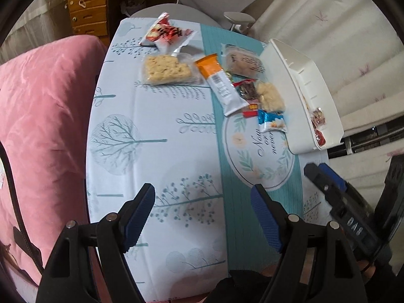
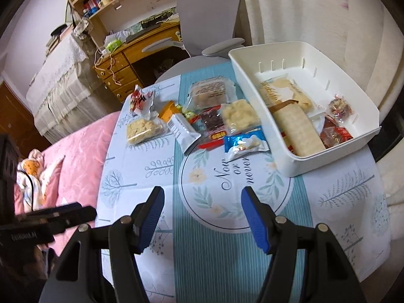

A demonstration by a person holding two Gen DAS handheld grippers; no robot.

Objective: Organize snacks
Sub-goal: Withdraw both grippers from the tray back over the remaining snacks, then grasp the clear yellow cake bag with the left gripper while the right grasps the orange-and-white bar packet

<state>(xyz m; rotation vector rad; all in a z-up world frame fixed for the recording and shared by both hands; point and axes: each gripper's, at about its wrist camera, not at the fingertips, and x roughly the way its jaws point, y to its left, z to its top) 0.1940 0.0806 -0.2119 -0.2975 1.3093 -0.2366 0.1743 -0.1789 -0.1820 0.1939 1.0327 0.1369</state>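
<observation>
Several wrapped snacks lie in a row across the table: a red-white packet [image 1: 164,31] [image 2: 141,99], a pale cracker block [image 1: 166,69] [image 2: 142,128], an orange-white bar [image 1: 222,83] [image 2: 179,123], a clear brown pack [image 1: 243,61] [image 2: 210,91], a puffed-rice pack [image 2: 240,115] and a blue packet [image 1: 271,121] [image 2: 243,142]. A white bin [image 1: 318,80] [image 2: 325,161] at the right holds several snacks. My left gripper [image 1: 202,217] is open and empty above the near table. My right gripper [image 2: 202,217] is open and empty, also near; it shows in the left wrist view [image 1: 325,176].
The table wears a pale tree-print cloth [image 1: 151,151] with a teal runner [image 2: 186,252]. A pink bed [image 1: 43,126] lies along the left. A grey chair [image 2: 209,17] and a wooden desk [image 2: 121,63] stand beyond the far edge. Curtains hang at the right.
</observation>
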